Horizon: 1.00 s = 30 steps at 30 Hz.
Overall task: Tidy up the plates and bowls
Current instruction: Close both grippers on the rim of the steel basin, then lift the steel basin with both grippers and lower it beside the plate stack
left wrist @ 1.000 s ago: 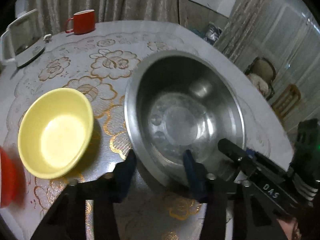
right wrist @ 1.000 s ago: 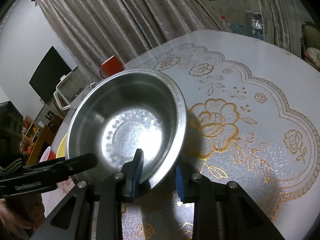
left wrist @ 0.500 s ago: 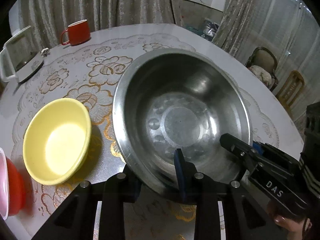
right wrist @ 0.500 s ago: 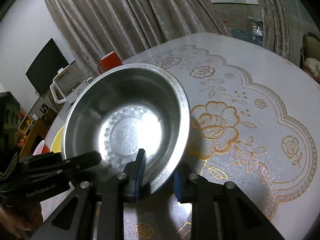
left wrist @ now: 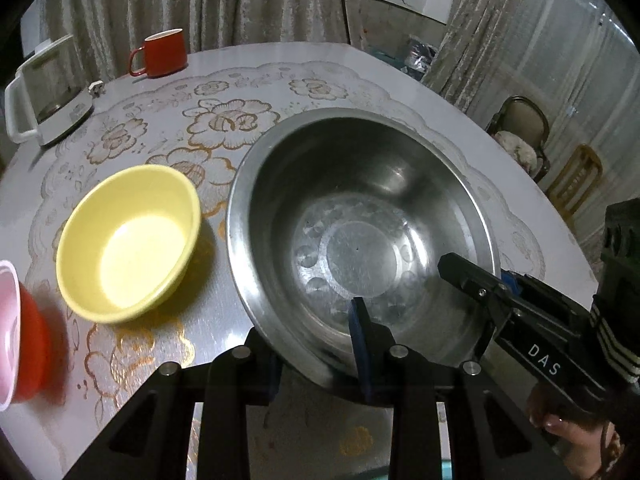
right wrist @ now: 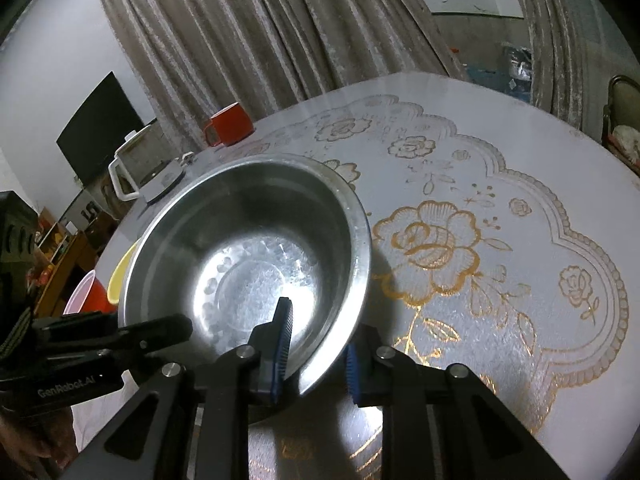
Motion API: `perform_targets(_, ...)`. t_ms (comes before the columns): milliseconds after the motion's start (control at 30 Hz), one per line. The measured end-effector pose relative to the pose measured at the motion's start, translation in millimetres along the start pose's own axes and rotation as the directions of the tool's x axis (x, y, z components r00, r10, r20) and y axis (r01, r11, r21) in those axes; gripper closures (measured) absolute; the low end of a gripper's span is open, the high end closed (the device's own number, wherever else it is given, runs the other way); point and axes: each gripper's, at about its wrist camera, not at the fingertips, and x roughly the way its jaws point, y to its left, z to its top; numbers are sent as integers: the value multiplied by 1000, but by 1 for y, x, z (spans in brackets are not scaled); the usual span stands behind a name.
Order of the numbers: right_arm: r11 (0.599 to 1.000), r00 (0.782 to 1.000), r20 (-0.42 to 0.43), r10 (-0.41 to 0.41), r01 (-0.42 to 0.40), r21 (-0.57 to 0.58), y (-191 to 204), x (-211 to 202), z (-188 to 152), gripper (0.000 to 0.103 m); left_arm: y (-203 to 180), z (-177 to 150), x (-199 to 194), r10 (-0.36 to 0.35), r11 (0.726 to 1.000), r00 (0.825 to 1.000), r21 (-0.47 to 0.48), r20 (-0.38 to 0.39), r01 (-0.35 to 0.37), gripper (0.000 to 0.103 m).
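Steel bowl [left wrist: 362,240] sits mid-table [left wrist: 400,92], empty, w/ a dimpled ring pattern pressed round its flat base and a bright glare patch on the bottom in the right wrist view; walls dull, scuffed, rim rolled. Left of it, just beside but not touching, a yellow bowl [left wrist: 128,240], also empty, pale glossy inside. Further left at frame edge a red bowl [left wrist: 18,340] w/ pink lining, cut off by the frame, contents not visible. At the table's far edge a red mug [left wrist: 162,53] and a clear kettle [left wrist: 46,92] w/ white handle; can't tell what's in either. Table cover is silvery w/ gold flower print. Left gripper [left wrist: 316,350] pinches the steel bowl's near rim: right finger inside the bowl, left finger outside under the wall, jaws nearly together on the metal. Right gripper [right wrist: 316,354] grips the rim on the bowl's right side: one blue pad [right wrist: 282,344] inside, the other outside, jaws narrow on the rim. Both point steeply down at the bowl. In the left wrist view the right gripper comes in from lower right, w/ a hand's fingers [left wrist: 560,426] under its body. Near side of the bowl looks tipped up a bit, but can't tell if it's off the table.
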Motion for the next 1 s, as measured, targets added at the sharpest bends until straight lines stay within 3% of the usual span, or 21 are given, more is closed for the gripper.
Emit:
perform_targets(367,999,999,-13,-44,44,-30,3,-23,-15,79,-13,-17,-16,-25,999,1000,38,16,24,72)
perform_targets(700,999,999,36,-8,10,-42,22,-67,-25,79,-10,-38,-60,-55,998,994,-2,90,55,72)
perform_targets(1000,995,998,62,17,-11,-100,56,-97,-35,79,4,-64,-98,-41,998,986,-37,162,47,72)
